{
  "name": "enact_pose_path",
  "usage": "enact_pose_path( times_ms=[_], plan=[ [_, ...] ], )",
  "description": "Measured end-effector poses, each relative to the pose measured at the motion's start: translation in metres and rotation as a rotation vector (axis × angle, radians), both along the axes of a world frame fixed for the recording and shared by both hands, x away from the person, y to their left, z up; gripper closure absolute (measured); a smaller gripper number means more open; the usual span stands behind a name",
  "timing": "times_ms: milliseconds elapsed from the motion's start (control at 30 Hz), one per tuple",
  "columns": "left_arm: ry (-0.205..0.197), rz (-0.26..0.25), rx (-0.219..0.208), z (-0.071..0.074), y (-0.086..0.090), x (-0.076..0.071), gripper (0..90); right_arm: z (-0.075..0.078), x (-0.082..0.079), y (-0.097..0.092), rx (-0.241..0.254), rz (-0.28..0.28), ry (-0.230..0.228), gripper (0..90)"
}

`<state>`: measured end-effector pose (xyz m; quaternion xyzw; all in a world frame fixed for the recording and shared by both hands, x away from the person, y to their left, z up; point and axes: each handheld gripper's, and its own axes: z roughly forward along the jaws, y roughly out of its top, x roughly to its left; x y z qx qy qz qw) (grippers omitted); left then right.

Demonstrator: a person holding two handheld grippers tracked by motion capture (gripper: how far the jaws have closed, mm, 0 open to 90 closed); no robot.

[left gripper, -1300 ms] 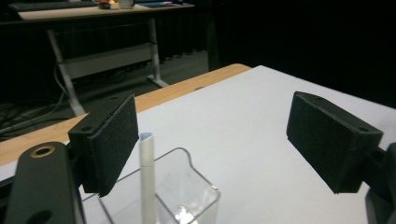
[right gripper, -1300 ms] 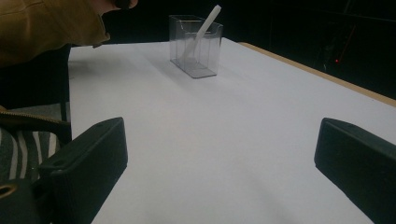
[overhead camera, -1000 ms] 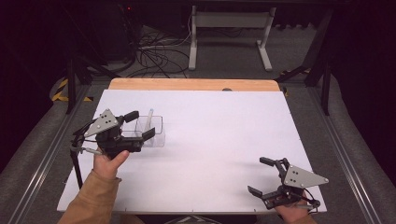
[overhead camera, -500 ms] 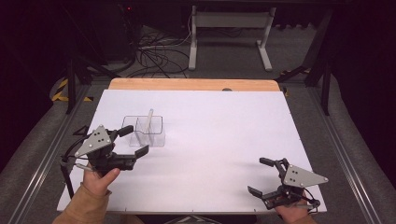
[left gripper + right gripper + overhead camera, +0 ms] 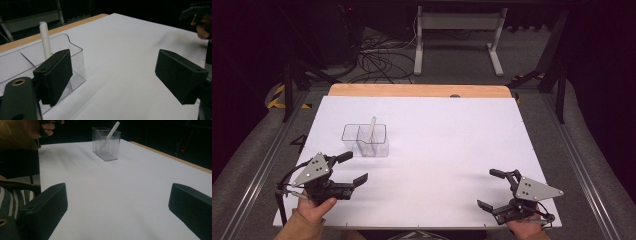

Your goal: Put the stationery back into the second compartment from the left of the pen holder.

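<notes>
Clear box [image 5: 366,140] holds a leaning white stick [image 5: 372,129] — both claws apart, empty.

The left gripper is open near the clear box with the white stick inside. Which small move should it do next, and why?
Probably lower the left gripper to rest on the white table, at the near edge. Its jaws stand wide apart with nothing between them, the white stick leans inside the clear box, and the right gripper is open and low at the near edge too.
</notes>
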<state>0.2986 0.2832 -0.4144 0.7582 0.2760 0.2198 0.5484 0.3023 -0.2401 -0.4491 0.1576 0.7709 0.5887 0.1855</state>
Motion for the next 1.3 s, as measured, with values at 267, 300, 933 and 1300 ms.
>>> enact_pose_path(
  times_ms=[267,300,933,1300],
  plan=[
    [0.041,-0.014,0.031,-0.022,0.001,0.001,14.9,-0.001,0.0,0.0,-0.004,-0.001,0.0,2.7],
    [0.043,-0.013,0.032,-0.025,0.001,0.001,14.9,-0.001,0.001,0.0,-0.004,-0.001,0.002,2.7],
    [0.082,0.003,-0.022,-0.059,0.007,0.005,15.4,-0.005,0.004,0.001,-0.012,-0.007,0.027,2.8],
    [0.039,0.001,0.023,-0.049,0.006,-0.002,14.8,-0.006,0.005,0.001,-0.021,-0.013,0.034,2.9]
  ],
)
